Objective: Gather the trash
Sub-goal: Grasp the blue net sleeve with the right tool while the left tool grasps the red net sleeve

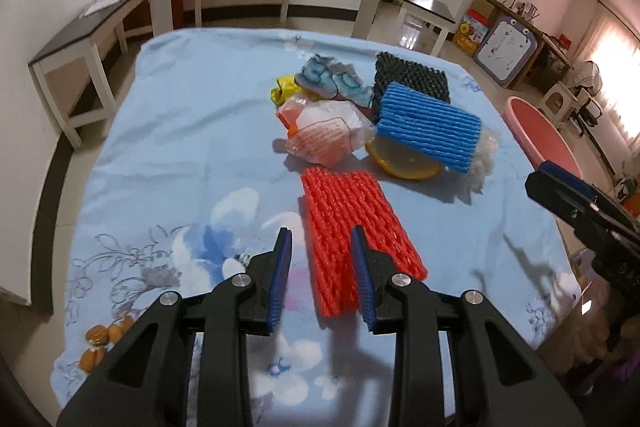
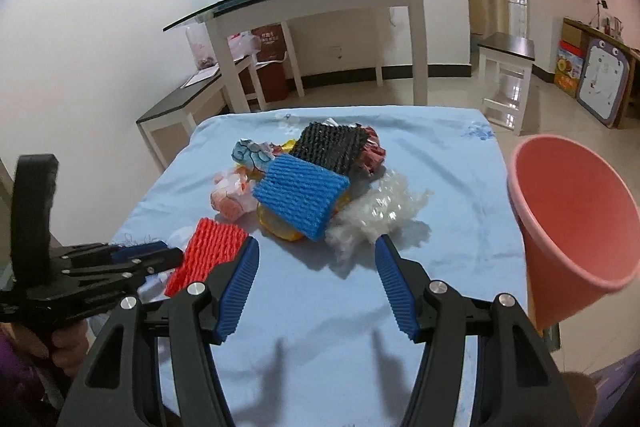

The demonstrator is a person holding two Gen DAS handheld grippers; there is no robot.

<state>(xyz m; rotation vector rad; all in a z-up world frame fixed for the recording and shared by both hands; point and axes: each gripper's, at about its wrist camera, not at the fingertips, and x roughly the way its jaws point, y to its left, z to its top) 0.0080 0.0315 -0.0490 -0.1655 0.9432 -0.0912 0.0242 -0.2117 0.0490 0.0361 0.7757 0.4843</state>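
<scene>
The blue foam net (image 1: pixel 430 127) covers part of the orange-rimmed round piece (image 1: pixel 404 165) and the near edge of the black foam net (image 1: pixel 408 77). In the left wrist view, the right gripper (image 1: pixel 560 191) shows only 1 blue-padded fingertip, so its opening cannot be told there. The pink bin (image 2: pixel 576 223) is cut off by the right edge. Print on the crumpled orange-and-white wrapper (image 1: pixel 324 137) is too small to read.

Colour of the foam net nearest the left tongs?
Red ribbed foam net, clearest in the left wrist view.
</scene>
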